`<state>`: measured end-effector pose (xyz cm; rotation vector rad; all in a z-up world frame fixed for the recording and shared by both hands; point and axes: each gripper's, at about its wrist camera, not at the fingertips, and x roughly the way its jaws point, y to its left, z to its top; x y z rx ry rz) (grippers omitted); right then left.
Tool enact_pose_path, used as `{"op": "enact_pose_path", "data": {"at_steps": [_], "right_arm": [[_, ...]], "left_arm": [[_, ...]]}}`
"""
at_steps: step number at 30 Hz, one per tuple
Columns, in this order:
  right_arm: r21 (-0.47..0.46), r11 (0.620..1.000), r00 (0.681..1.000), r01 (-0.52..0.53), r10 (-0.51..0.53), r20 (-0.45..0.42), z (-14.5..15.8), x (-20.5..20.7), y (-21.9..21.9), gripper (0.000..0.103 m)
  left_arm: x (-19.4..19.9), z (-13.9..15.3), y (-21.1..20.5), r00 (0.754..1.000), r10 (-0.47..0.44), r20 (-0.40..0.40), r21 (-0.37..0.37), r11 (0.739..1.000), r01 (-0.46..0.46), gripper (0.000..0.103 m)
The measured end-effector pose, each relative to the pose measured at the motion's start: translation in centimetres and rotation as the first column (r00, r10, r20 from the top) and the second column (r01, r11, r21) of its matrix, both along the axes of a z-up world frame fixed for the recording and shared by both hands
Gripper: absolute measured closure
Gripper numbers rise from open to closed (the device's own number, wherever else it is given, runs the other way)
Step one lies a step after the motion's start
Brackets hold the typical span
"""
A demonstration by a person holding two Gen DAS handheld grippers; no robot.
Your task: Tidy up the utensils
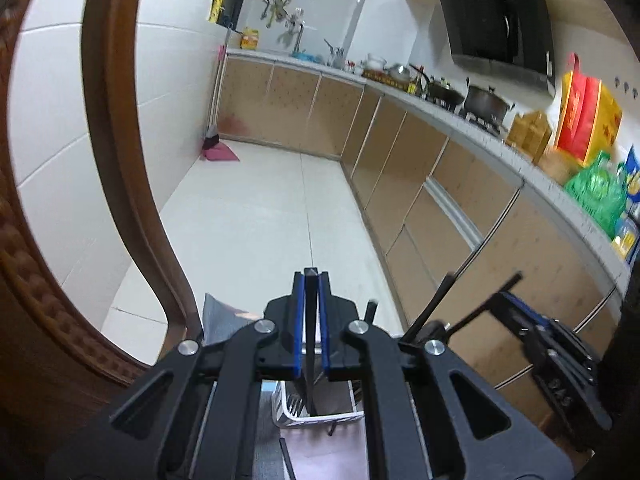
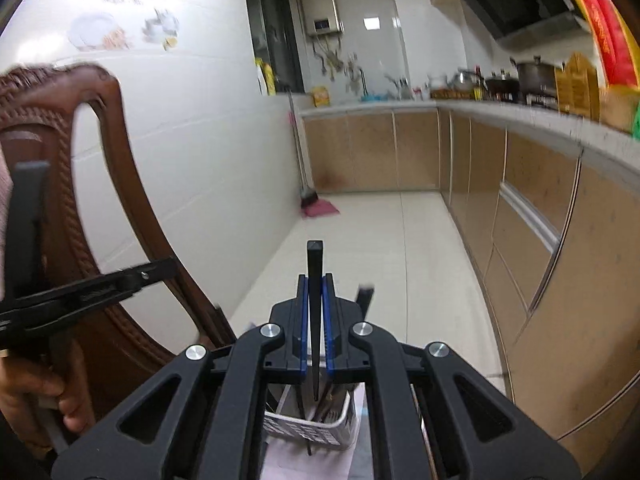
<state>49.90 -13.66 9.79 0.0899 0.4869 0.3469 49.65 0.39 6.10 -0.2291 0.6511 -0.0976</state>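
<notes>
My left gripper (image 1: 311, 280) is shut on a black chopstick (image 1: 309, 344) that points down into a white slotted utensil basket (image 1: 320, 416). My right gripper (image 2: 315, 280) is shut on another black chopstick (image 2: 315, 312), its lower end over the same basket (image 2: 308, 428), which holds several dark utensils. In the left wrist view the right gripper (image 1: 516, 304) shows at the right, beside two more black sticks. In the right wrist view the left gripper (image 2: 80, 284) shows at the left with the hand holding it.
A carved brown wooden chair back (image 1: 120, 160) stands close on the left, also in the right wrist view (image 2: 92, 184). A kitchen counter (image 1: 480, 128) with pots and bags runs along the right. A broom (image 2: 304, 184) leans at the far wall.
</notes>
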Motion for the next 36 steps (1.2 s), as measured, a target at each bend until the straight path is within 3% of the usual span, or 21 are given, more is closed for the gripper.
{"op": "enact_pose_path", "data": {"at_steps": [4, 8, 10, 11, 12, 13, 14, 16, 18, 21, 25, 27, 28, 29, 34, 36], "right_arm": [[0.01, 0.999, 0.994, -0.032, 0.033, -0.102, -3.4, 2.0, 0.3, 0.096], [0.033, 0.999, 0.985, -0.033, 0.038, -0.166, -5.1, 3.3, -0.3, 0.094], [0.042, 0.999, 0.984, -0.031, 0.038, -0.173, -5.3, 3.1, -0.6, 0.091], [0.047, 0.998, 0.984, -0.039, 0.047, -0.174, -5.5, 2.6, -1.0, 0.079], [0.052, 0.998, 0.984, -0.041, 0.049, -0.173, -5.6, 2.0, -1.2, 0.071], [0.055, 0.998, 0.985, -0.039, 0.047, -0.168, -5.7, 1.5, -1.5, 0.058], [0.058, 0.998, 0.988, -0.03, 0.039, -0.153, -5.8, 0.5, -2.1, 0.052], [0.08, 0.996, 0.992, -0.033, 0.043, -0.121, -6.3, -2.4, -3.4, 0.052], [0.098, 0.995, 0.994, -0.033, 0.042, -0.098, -7.0, -4.9, -4.4, 0.051], [0.171, 0.985, 0.995, -0.023, 0.038, -0.089, -8.9, -8.7, -6.2, 0.045], [0.24, 0.971, 0.989, -0.011, 0.046, -0.141, -12.2, -11.7, -7.0, 0.045], [0.242, 0.97, 0.986, -0.021, 0.06, -0.156, -13.2, -12.5, -6.8, 0.045], [0.236, 0.971, 0.985, -0.031, 0.07, -0.16, -13.4, -12.9, -6.6, 0.045], [0.226, 0.973, 0.984, -0.041, 0.079, -0.162, -13.7, -13.1, -6.3, 0.045], [0.225, 0.973, 0.982, -0.048, 0.088, -0.169, -14.5, -13.3, -5.9, 0.045], [0.235, 0.971, 0.981, -0.04, 0.083, -0.173, -14.7, -13.1, -6.3, 0.045]], "left_arm": [[0.9, -3.2, -0.5, 0.996, -0.02, -0.088, -0.004, 1.0, 0.019, 0.096], [0.7, -5.8, -0.8, 0.985, -0.039, -0.165, 0.004, 0.999, 0.04, 0.093], [0.0, -6.8, -0.8, 0.98, -0.05, -0.19, -0.014, 0.999, 0.049, 0.073], [-0.8, -7.2, -0.8, 0.98, -0.052, -0.191, -0.009, 0.999, 0.052, 0.052], [-1.7, -7.6, -0.9, 0.981, -0.056, -0.188, 0.007, 0.998, 0.058, 0.043], [-2.5, -8.1, -1.0, 0.98, -0.063, -0.191, 0.018, 0.998, 0.068, 0.04], [-3.5, -9.0, -1.1, 0.976, -0.074, -0.207, 0.032, 0.996, 0.083, 0.038], [-5.4, -12.4, -2.0, 0.947, -0.099, -0.304, 0.058, 0.991, 0.122, 0.038], [-6.3, -16.0, -3.1, 0.903, -0.114, -0.415, 0.068, 0.985, 0.156, 0.062], [-6.2, -20.7, -4.2, 0.862, -0.077, -0.5, 0.092, 0.986, 0.141, 0.066], [-4.3, -24.9, -4.5, 0.83, -0.021, -0.557, 0.078, 0.994, 0.077, 0.071], [-3.7, -25.3, -4.8, 0.842, 0.02, -0.539, 0.118, 0.992, 0.052, 0.075], [-3.4, -25.3, -4.7, 0.84, 0.029, -0.541, 0.104, 0.994, 0.032, 0.076], [-3.0, -25.5, -4.6, 0.832, 0.027, -0.555, 0.081, 0.996, 0.022, 0.095], [-3.9, -24.8, -4.4, 0.847, 0.026, -0.532, 0.075, 0.997, 0.016, 0.096], [-5.2, -22.6, -4.0, 0.867, -0.003, -0.498, 0.039, 0.999, 0.026, 0.096]]}}
